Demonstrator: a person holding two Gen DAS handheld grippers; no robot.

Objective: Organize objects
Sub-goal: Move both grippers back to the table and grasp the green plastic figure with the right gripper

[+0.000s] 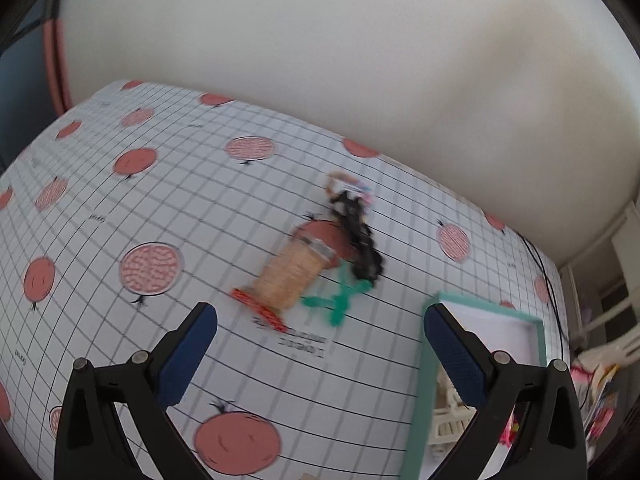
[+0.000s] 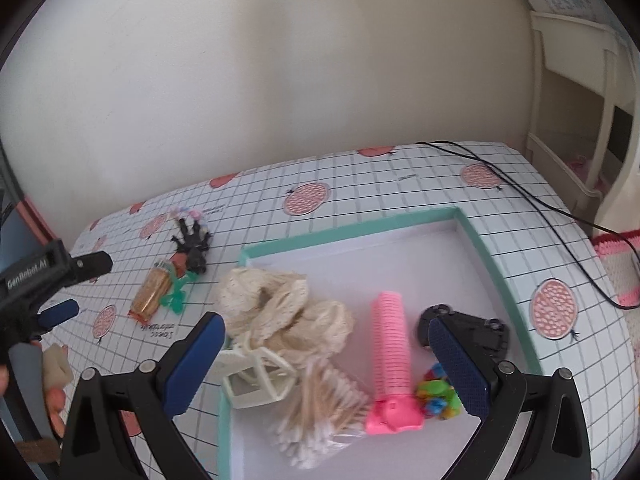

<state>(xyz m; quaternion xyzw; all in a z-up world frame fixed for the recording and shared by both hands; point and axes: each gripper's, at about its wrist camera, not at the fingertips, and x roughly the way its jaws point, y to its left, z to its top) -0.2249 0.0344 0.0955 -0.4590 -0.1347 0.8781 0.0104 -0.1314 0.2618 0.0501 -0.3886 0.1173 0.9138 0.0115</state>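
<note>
On the patterned tablecloth lie a spool of tan thread [image 1: 290, 276] with a red end, a green plastic clip [image 1: 338, 298] and a black hair claw [image 1: 360, 236]; the right wrist view shows the spool [image 2: 150, 294], the green clip [image 2: 178, 292] and the claw [image 2: 192, 246] too. My left gripper [image 1: 320, 328] hangs open just short of the spool, nothing between its fingers. My right gripper [image 2: 326, 344] is open above the teal-rimmed white box [image 2: 348, 230], which holds cream lace [image 2: 280, 308], a pink roller [image 2: 390, 348], cotton swabs [image 2: 320, 412], a white frame [image 2: 256, 376], coloured clips [image 2: 438, 396] and a black piece [image 2: 490, 330].
A black cable [image 2: 532, 196] runs across the table's far right. The wall stands close behind the table. White furniture [image 2: 576, 92] is at the right. A hand [image 2: 56, 400] holds the left gripper's handle at the left edge. The box's corner [image 1: 436, 300] sits beside my left gripper's right finger.
</note>
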